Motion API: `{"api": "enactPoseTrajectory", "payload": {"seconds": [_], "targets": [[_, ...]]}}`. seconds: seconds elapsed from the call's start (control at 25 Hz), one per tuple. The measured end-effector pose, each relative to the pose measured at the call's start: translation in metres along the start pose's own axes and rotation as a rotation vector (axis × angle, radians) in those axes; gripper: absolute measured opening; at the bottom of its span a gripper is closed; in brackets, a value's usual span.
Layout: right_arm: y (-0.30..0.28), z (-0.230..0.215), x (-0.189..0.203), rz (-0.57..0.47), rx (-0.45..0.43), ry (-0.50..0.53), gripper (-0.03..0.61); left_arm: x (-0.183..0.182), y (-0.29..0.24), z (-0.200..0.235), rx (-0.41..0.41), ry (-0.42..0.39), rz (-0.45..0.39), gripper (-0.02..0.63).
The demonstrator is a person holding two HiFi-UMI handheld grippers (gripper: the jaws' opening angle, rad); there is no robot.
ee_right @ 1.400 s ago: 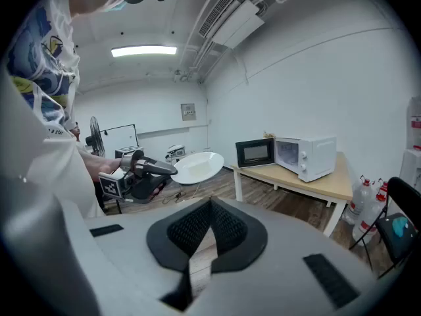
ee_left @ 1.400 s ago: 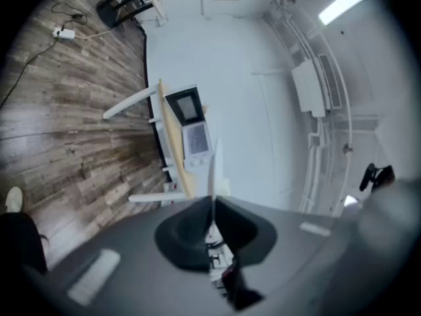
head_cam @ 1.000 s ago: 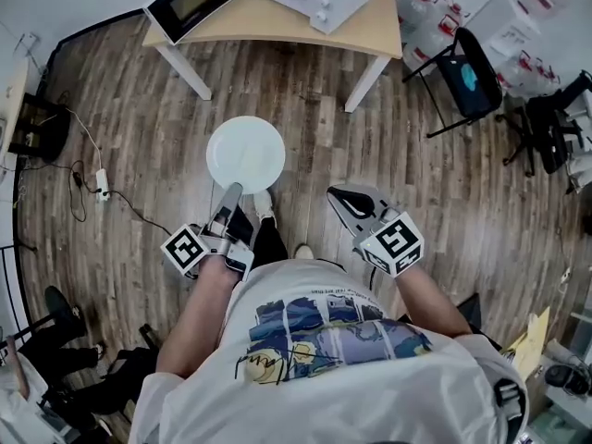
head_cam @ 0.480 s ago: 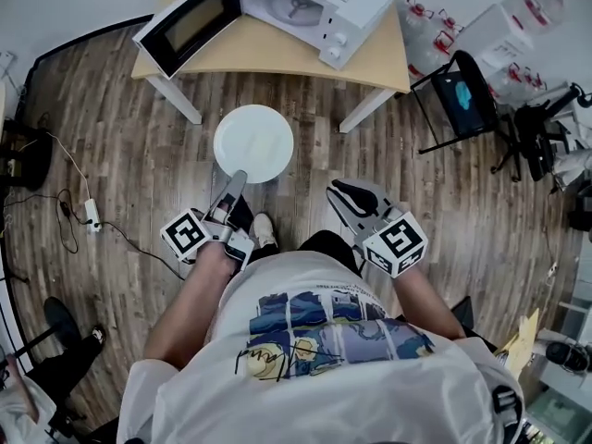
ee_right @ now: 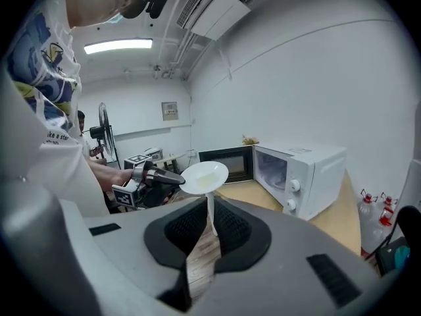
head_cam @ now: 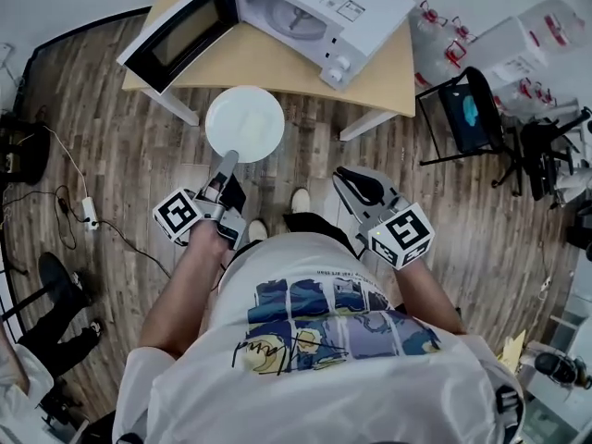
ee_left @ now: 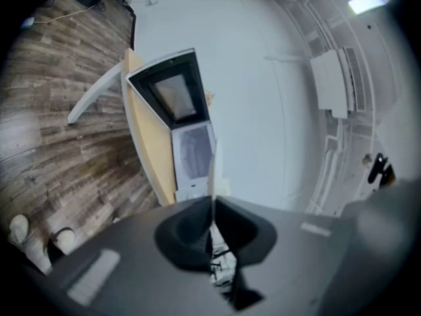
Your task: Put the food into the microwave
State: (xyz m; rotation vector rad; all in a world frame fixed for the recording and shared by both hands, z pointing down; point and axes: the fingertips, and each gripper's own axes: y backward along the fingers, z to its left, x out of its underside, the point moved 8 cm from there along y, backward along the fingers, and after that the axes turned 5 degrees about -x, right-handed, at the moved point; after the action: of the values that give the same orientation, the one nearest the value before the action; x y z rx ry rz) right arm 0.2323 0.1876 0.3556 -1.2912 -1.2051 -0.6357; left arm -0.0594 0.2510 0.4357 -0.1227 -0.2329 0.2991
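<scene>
You are gripping the plate (head_cam: 245, 123) of pale food (ee_right: 204, 174) by its rim in your left gripper's (head_cam: 228, 161) closed jaws. It is hanging just ahead of them above the wood floor (head_cam: 111, 155), and beyond it the open microwave (head_cam: 277, 17) is sitting on the table (head_cam: 388, 72). Your right gripper (head_cam: 350, 183) is staying narrow and empty.
</scene>
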Motion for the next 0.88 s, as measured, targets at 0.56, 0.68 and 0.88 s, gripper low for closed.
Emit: {"api": "enactPoseTrajectory", "payload": {"seconds": [0.56,0.68,0.88], "targets": [[-0.017,-0.119,-0.023,0.024,-0.045,-0.011,0.023,-0.050,-0.144,0.022,-0.058,0.016,-0.081,0.020],[-0.029,-0.134,-0.030,0.027,-0.009,-0.029,0.023,-0.071,-0.173,0.032,-0.063,0.020,-0.069,0.020],[-0.048,-0.155,-0.050,0.024,0.066,-0.058,0.023,-0.106,-0.228,0.046,-0.069,0.002,-0.012,0.020]]}}
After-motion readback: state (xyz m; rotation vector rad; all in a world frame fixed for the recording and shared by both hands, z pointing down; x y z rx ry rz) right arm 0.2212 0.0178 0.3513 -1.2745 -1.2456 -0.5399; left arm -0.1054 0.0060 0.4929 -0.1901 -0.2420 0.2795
